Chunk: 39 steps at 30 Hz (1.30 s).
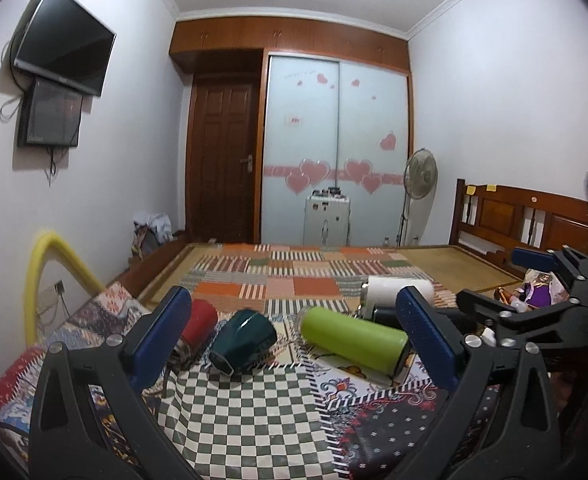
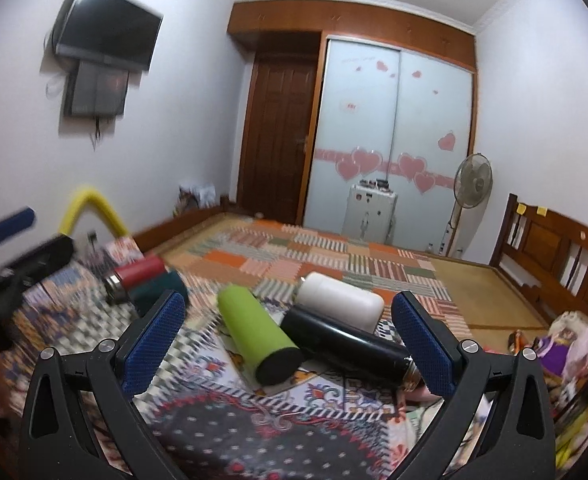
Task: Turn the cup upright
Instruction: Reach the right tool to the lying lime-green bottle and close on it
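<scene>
On the patterned quilt point(image 1: 253, 412) covering the bed, five cups lie on their sides in a loose row. Farthest left is a red cylindrical flask with a steel neck point(image 1: 197, 322), touching a dark green faceted mug point(image 1: 245, 340) just beside it. The left gripper point(image 1: 294, 336) hovers above the quilt with its blue-padded jaws spread wide and nothing between them, framing the green mug and a lime-green cylindrical tumbler with a dark base point(image 1: 354, 340) at the middle of the row.

Right of the lime tumbler lie a long black steel-necked flask point(image 2: 346, 344), touching it, and a white rounded bottle point(image 2: 342, 300) just behind. The right gripper point(image 2: 287, 344) is likewise wide apart and empty, with the lime tumbler and black flask between its pads.

Which cup is meant I cannot tell; the lime tumbler sits most central to both grippers. It is probably rigid, light if empty, and smooth enough to slip or roll on the soft quilt. A pinch across the body near mid-length, square to its axis, seems safest, then a swing down onto the base.
</scene>
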Tool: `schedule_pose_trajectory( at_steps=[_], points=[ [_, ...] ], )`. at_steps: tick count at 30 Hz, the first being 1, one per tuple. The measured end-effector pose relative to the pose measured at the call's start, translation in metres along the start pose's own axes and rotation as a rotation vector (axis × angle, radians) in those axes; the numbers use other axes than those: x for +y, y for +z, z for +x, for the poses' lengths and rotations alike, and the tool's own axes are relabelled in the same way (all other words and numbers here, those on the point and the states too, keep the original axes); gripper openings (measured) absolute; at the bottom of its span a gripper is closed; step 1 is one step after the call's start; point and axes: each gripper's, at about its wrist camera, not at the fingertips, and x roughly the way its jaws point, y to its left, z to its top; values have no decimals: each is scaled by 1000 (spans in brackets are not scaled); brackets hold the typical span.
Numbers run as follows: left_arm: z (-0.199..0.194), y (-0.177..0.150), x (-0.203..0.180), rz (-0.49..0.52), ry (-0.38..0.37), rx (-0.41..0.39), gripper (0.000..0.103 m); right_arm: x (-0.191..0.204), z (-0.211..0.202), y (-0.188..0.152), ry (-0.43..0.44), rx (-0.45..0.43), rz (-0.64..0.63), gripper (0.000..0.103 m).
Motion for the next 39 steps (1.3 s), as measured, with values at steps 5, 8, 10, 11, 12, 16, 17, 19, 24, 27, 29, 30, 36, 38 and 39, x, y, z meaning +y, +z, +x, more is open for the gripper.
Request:
schedule_pose_trajectory(
  at_steps=[5, 8, 10, 11, 12, 16, 17, 19, 24, 27, 29, 30, 36, 38, 39],
  points=[
    [24, -17, 15, -25, 23, 52, 103, 4, 52, -1, 34, 122, -109, 103],
    [35, -27, 22, -31, 39, 80, 103, 4, 85, 0, 109, 222, -134, 102],
    [41, -32, 26, -31, 50, 94, 103, 5, 104, 0, 152, 286, -143, 101],
    [44, -35, 28, -32, 56, 99, 103, 5, 115, -1, 183, 323, -147, 99],
    [46, -37, 29, -31, 60, 103, 103, 6, 123, -3, 208, 358, -151, 94],
    [54, -47, 34, -34, 72, 120, 103, 13, 154, -9, 317, 507, -172, 79],
    [55, -48, 34, -35, 73, 123, 103, 13, 160, -10, 330, 531, -174, 74],
    [57, -50, 35, -38, 72, 127, 103, 14, 171, -12, 365, 583, -167, 69],
    [62, -53, 38, -46, 66, 138, 103, 18, 185, -14, 410, 656, -150, 68],
    [63, -55, 39, -47, 67, 144, 103, 21, 191, -15, 407, 672, -168, 70],
    [64, -55, 39, -45, 65, 150, 103, 24, 191, -15, 408, 679, -184, 71],
    [64, -55, 39, -45, 66, 149, 103, 26, 192, -15, 411, 683, -193, 71],
    [64, -55, 41, -39, 73, 145, 103, 37, 206, -16, 464, 751, -217, 71],
    [65, -56, 41, -37, 74, 148, 103, 42, 214, -20, 480, 788, -220, 69],
    [65, -56, 41, -38, 75, 150, 103, 45, 218, -23, 482, 803, -223, 68]
  ],
)
